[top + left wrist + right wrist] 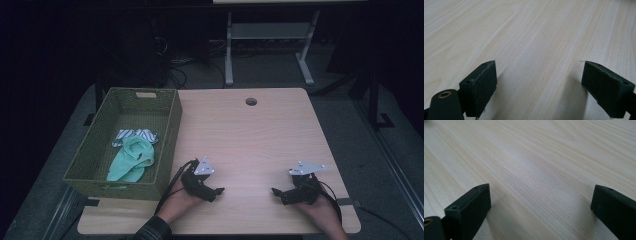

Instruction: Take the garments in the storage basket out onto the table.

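1. Basket (100,145), woven, is sitting at abt 9 o'clock on the table (250,135), along its left edge. Inside it a mint green cloth (132,160) is lying crumpled, w/ a striped cloth (134,135) just beyond it toward 12, the two touching.
2. Left gripper (212,192) is resting low at abt 7 o'clock, just right of the basket's near corner, pointing toward 3. Jaws are standing wide; left gripper view is showing bare wood between the pads (484,87).
3. Right gripper (280,194) is sitting at abt 5 o'clock, pointing toward 9, facing the other one, well apart. Jaws wide too, nothing btwn them; pads (471,210) are hovering over bare wood.
4. Progress, as a guess: both cloths are already lying in the basket and no cloth is lying on the tabletop, so the putting-away is looking done; hands seem to be idling.
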`<state>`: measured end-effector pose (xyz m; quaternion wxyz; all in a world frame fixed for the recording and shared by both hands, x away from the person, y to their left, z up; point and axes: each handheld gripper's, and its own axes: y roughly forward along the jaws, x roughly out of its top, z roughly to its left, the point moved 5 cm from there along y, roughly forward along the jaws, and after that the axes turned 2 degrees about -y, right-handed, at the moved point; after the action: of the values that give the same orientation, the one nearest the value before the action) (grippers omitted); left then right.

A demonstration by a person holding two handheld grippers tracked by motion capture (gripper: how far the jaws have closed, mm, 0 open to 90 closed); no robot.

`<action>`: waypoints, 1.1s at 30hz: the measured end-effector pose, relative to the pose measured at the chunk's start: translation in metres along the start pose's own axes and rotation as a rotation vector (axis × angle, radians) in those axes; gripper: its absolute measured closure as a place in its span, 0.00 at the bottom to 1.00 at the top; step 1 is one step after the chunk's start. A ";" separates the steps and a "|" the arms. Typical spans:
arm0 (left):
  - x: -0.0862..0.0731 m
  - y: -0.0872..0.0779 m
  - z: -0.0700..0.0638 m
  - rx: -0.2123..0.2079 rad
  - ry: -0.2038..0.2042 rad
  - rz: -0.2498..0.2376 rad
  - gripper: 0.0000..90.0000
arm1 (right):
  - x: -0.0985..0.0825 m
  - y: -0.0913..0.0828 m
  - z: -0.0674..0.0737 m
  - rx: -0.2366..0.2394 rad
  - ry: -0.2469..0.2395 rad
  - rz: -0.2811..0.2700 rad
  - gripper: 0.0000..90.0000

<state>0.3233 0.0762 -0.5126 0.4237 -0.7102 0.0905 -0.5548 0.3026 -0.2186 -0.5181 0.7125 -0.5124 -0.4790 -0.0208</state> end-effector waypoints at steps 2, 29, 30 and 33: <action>0.001 0.000 0.000 0.000 0.001 0.013 0.13 | 0.000 0.000 0.000 0.000 0.000 0.000 0.03; 0.013 -0.009 0.006 -0.007 -0.027 0.021 0.15 | -0.001 -0.001 0.001 0.002 -0.006 -0.001 0.03; 0.013 -0.009 0.006 -0.009 -0.030 0.021 0.15 | -0.001 -0.001 0.001 0.002 -0.006 -0.001 0.03; 0.014 -0.011 0.006 -0.011 -0.026 0.019 0.15 | -0.001 -0.001 0.001 0.002 -0.006 -0.001 0.03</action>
<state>0.3300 0.0770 -0.4950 0.4262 -0.7187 0.0945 -0.5411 0.3011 -0.2186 -0.5181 0.7115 -0.5114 -0.4815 -0.0190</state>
